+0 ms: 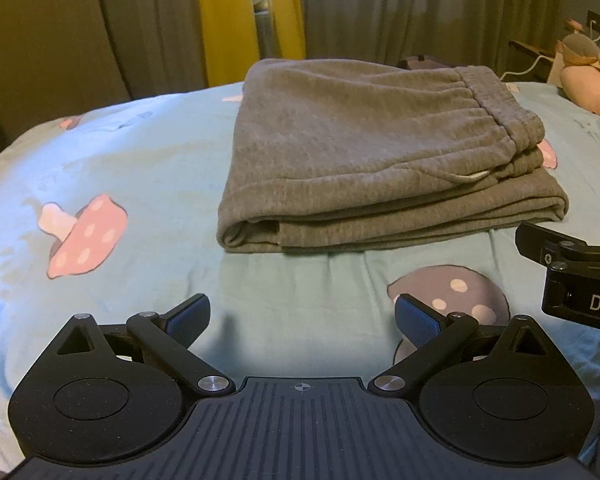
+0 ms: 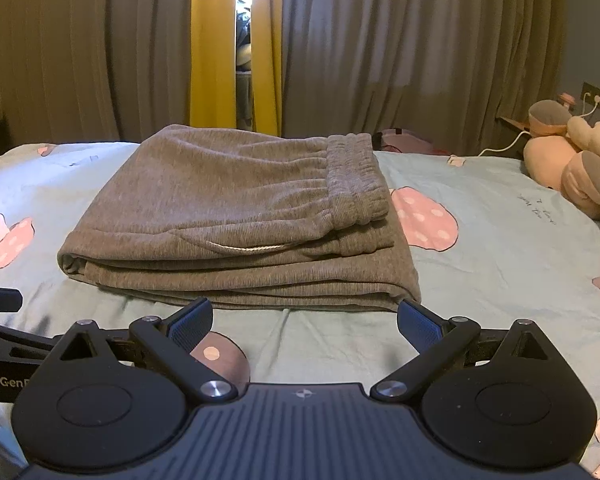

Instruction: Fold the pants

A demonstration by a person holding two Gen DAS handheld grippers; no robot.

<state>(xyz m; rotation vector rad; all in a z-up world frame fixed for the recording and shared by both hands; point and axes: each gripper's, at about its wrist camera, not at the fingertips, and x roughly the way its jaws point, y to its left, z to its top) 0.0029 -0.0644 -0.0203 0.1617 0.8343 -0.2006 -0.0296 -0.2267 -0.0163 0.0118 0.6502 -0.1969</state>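
The grey pants [image 2: 236, 220] are lying folded in a thick stack on the mushroom-print bedspread [image 1: 148, 168], waistband on top. The left gripper [image 1: 302, 322] and right gripper [image 2: 305, 325] are hovering just short of the near edge, jaws spread wide, holding nothing. A careless nudge is likely to be sliding the loose layers apart
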